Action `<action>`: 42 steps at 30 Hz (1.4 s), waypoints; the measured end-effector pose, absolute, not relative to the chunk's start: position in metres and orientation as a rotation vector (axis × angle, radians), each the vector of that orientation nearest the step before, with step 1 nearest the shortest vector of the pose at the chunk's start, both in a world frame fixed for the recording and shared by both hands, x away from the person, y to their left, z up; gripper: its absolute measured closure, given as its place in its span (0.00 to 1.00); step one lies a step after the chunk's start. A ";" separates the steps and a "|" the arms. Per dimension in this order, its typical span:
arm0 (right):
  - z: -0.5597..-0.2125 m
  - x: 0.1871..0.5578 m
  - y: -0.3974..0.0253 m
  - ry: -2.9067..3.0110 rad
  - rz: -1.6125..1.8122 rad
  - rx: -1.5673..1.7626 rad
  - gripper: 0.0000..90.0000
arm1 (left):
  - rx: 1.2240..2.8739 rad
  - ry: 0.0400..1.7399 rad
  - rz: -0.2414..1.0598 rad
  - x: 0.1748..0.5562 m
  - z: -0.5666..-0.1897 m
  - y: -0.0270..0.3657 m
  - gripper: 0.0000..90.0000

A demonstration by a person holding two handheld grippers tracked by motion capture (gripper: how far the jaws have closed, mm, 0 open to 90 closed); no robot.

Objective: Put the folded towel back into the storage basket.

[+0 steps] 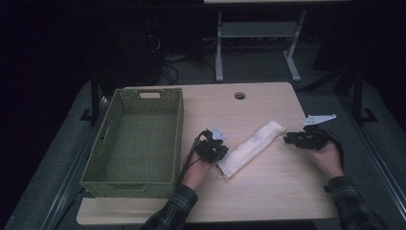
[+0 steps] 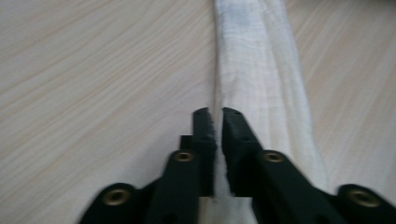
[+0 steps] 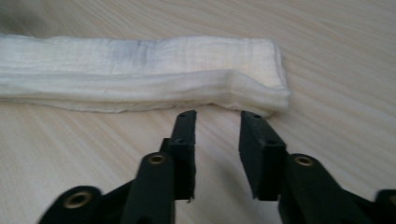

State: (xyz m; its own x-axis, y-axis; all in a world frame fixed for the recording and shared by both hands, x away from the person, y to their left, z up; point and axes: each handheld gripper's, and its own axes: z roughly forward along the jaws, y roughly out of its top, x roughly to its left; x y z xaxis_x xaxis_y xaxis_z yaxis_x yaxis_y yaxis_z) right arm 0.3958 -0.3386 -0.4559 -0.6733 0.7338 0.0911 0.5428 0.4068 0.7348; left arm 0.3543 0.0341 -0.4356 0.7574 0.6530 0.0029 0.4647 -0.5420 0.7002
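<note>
- Where the tabletop (image 1: 268, 182) begins at the left, a green basket (image 1: 143, 98) stands.
- Left hand-held gripper (image 2: 218, 122) — jaws pinched on the white folded cloth's (image 1: 249, 147) near end.
- Right hand-held gripper (image 3: 217, 122) — jaws apart, just beside the cloth's far end.

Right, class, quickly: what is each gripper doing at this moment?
Left gripper: shut on the edge of the folded white cloth.
Right gripper: open, holding nothing, just short of the cloth's end.
</note>
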 end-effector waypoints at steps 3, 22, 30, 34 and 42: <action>-0.455 0.386 -0.342 2.401 1.127 1.141 0.64 | 2.284 0.857 0.365 0.358 -0.442 0.030 1.00; -0.460 0.384 -0.336 2.426 1.130 1.112 0.44 | 2.394 0.730 0.159 0.343 -0.456 0.028 1.00; -0.460 0.385 -0.338 2.425 1.138 1.114 0.43 | 2.419 0.621 0.082 0.329 -0.457 0.016 1.00; -0.460 0.385 -0.339 2.423 1.136 1.128 0.42 | 2.425 0.562 0.046 0.322 -0.457 0.008 1.00; -0.461 0.385 -0.337 2.429 1.134 1.108 0.42 | 2.424 0.447 -0.019 0.309 -0.459 -0.009 0.99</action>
